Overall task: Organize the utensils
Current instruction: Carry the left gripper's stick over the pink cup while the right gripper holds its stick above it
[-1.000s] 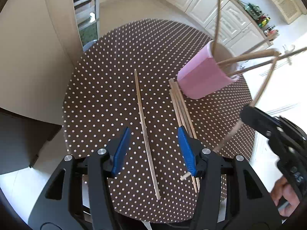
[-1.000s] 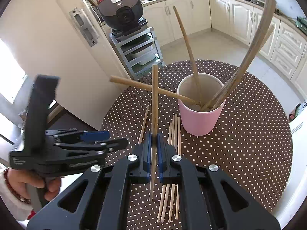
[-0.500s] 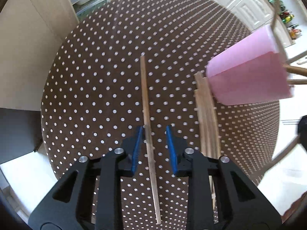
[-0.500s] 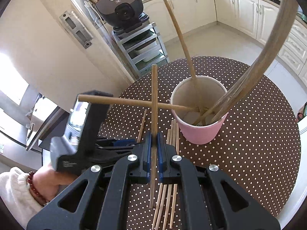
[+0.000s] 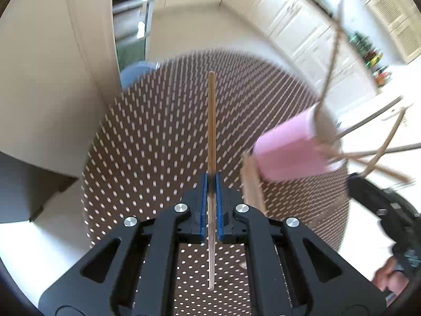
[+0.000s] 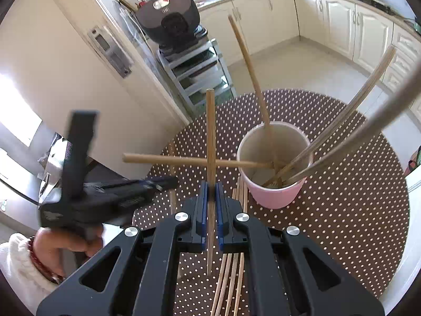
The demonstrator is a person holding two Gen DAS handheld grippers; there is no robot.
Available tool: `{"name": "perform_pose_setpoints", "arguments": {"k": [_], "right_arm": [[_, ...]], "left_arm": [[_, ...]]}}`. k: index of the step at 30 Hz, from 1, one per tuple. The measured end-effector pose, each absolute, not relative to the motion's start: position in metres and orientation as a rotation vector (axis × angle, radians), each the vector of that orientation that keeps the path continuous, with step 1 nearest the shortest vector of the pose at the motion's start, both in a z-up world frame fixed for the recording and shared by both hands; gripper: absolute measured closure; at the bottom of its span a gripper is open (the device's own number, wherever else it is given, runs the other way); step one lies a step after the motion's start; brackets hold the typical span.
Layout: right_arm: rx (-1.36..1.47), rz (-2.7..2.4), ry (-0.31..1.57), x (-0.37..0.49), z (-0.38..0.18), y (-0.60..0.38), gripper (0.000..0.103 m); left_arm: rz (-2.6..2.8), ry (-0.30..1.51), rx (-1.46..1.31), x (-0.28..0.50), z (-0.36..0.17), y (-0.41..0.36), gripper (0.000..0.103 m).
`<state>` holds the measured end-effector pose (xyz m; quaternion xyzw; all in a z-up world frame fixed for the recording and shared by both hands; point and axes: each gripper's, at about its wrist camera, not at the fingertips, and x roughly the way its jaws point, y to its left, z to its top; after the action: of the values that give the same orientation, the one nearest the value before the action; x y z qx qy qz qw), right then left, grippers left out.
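The left gripper [image 5: 211, 184] has its jaws pressed tight on 1 thin wooden stick [image 5: 211, 121], which points out over the brown dotted table [image 5: 147, 142]. To its right, a bunch of loose sticks [image 6: 231, 284] lies flat on the table, just beside the pink cup [image 6: 273, 194]. The right gripper [image 6: 211, 187] squeezes another stick [image 6: 210, 131] near the cup, which holds several sticks.
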<state>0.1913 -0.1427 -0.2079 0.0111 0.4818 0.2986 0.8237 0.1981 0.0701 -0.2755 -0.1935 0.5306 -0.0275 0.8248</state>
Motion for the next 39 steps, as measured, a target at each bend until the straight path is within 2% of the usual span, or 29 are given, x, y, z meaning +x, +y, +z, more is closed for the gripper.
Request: {"name": "perform_pose_setpoints", "arguments": {"k": [13, 22, 29, 39], "right_arm": [[0.029, 0.59, 0.876, 0.171, -0.137, -0.16, 0.098], [-0.007, 0.507, 0.707, 0.172, -0.076, -0.179, 0.098], [-0.027, 0.467, 0.669, 0.179, -0.073, -0.189, 0.098], [-0.086, 0.461, 0.721, 0.187, -0.105, -0.185, 0.098]], "left_arm": [[-0.156, 0.777, -0.453, 0.173, -0.143, 0.087, 0.097], [-0.232, 0.594, -0.455, 0.17, -0.075, 0.072, 0.097], [-0.251, 0.551, -0.414, 0.179, -0.072, 0.044, 0.097], [-0.229, 0.623, -0.307, 0.197, -0.117, 0.011, 0.097]]}}
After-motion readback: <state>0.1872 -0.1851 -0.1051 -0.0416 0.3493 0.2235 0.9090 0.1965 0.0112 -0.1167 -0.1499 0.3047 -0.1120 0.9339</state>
